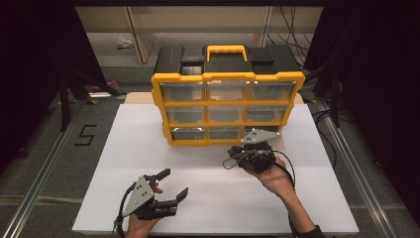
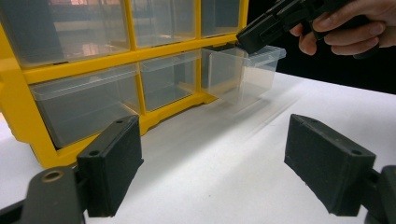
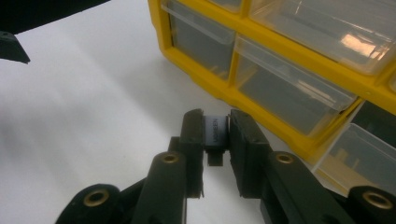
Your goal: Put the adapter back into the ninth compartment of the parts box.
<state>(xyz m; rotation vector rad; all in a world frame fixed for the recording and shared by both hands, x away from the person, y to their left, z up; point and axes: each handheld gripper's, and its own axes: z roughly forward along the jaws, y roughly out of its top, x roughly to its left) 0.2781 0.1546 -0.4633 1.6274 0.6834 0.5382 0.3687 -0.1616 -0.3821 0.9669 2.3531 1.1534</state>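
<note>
Bottom-right drawer [image 2: 243,70] of organizer [image 1: 228,106] found pulled out. Small grey block [image 3: 215,132] pinched in right gripper [image 3: 215,140], near drawer, not yet deposited. Left gripper [image 1: 168,186] spread, idle on table [image 1: 129,148].

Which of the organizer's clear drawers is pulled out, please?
The bottom-right drawer of the yellow organizer is pulled out, beside the right gripper. The other drawers sit flush in the frame.

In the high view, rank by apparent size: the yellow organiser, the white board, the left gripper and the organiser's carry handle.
1. white board, spanning most of the table
2. yellow organiser
3. left gripper, though nearness to the camera enlarges it
4. carry handle, though it sits farthest from the camera, so it looks smaller
</note>
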